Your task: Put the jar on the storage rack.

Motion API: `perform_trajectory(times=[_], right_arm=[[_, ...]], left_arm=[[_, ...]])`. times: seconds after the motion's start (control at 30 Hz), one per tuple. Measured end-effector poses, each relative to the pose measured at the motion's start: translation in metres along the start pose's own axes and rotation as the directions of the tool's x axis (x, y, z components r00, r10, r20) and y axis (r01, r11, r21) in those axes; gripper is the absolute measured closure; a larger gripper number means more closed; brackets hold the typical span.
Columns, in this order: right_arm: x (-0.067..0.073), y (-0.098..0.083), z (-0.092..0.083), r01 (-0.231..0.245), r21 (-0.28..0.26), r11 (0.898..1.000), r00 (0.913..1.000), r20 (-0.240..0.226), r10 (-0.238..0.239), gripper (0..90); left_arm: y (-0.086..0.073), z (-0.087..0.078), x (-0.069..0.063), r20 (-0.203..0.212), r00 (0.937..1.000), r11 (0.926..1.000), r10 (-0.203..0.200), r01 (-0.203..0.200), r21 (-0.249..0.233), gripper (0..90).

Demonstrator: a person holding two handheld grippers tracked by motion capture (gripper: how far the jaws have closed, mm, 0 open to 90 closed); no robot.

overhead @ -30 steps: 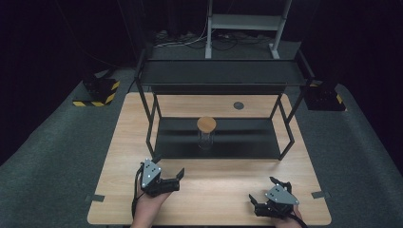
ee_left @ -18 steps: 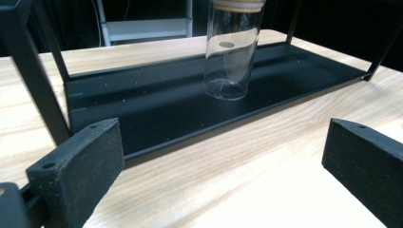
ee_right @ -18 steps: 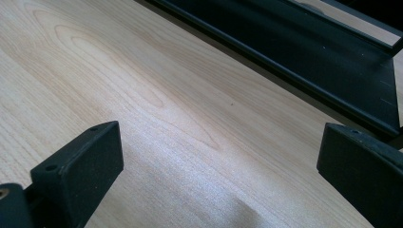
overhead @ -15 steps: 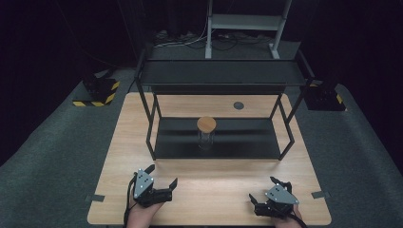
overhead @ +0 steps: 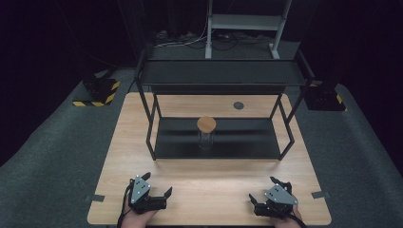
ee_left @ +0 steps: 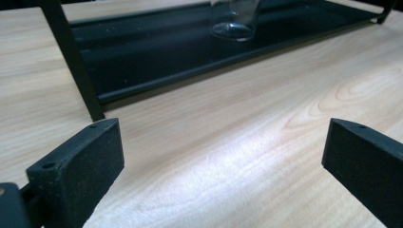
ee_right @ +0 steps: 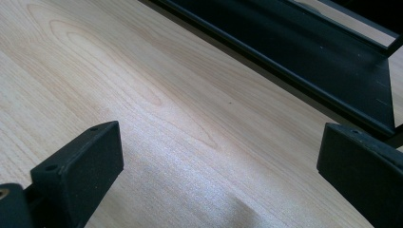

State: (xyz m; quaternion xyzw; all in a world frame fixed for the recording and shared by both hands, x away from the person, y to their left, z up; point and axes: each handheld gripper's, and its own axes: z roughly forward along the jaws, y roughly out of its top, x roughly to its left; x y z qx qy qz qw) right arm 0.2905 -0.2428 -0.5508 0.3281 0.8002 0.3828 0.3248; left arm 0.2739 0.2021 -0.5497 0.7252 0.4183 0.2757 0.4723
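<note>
On the lower shelf of a black metal rack [overhead: 247, 138], mid-tabletop, a clear glass jar with a round wooden lid [overhead: 206, 132] stands upright. Both grippers sit near the pale wooden tabletop's [overhead: 209, 183] front edge, fingers wide open and empty. The left gripper [overhead: 153, 194] looks slightly nearer the jar than the right gripper [overhead: 265, 197].

Light falls from above onto the pale wooden surface [overhead: 209, 185], which is the bright part of the high view; the floor and room around it sink into near black. Ahead of the left tongs [ee_left: 223, 156] a soft white sheen lies on the wood, and another between the right tongs [ee_right: 218, 166]. Both close views blur at the near jaws and far edges
</note>
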Motion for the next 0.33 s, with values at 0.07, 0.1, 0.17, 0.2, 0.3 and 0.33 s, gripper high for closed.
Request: perform_trajectory(times=[0.07, 0.1, 0.17, 0.2, 0.3, 0.33], right_arm=[[0.000, 0.000, 0.000, 0.001, 0.000, 1.000, 1.0000, 0.002, -0.001, 0.5], [0.000, 0.000, 0.000, 0.003, 0.002, 1.000, 1.0000, 0.001, -0.003, 0.5], [0.000, 0.000, 0.000, 0.005, 0.001, 1.000, 1.0000, -0.002, -0.005, 0.5], [0.000, 0.000, 0.000, 0.005, -0.002, 1.000, 1.0000, -0.003, -0.005, 0.5], [0.000, -0.001, -0.002, 0.001, -0.019, 1.000, 1.0000, -0.003, -0.001, 0.5], [0.000, -0.001, -0.002, -0.002, -0.020, 1.000, 1.0000, -0.007, 0.002, 0.5]], left_arm=[[0.000, 0.001, -0.002, -0.004, 0.9996, 0.9996, 0.028, -0.028, 0.008, 0.6], [0.000, 0.001, -0.004, -0.007, 0.9991, 0.9990, 0.041, -0.041, 0.018, 0.6], [0.001, 0.002, -0.006, -0.013, 0.9963, 0.9956, 0.085, -0.084, 0.040, 0.6], [0.001, 0.003, -0.008, -0.011, 0.9947, 0.9935, 0.102, -0.102, 0.050, 0.6], [0.002, 0.007, -0.014, -0.029, 0.9866, 0.9832, 0.160, -0.157, 0.093, 0.9], [0.002, 0.007, -0.014, -0.029, 0.9866, 0.9832, 0.160, -0.157, 0.093, 0.9]])
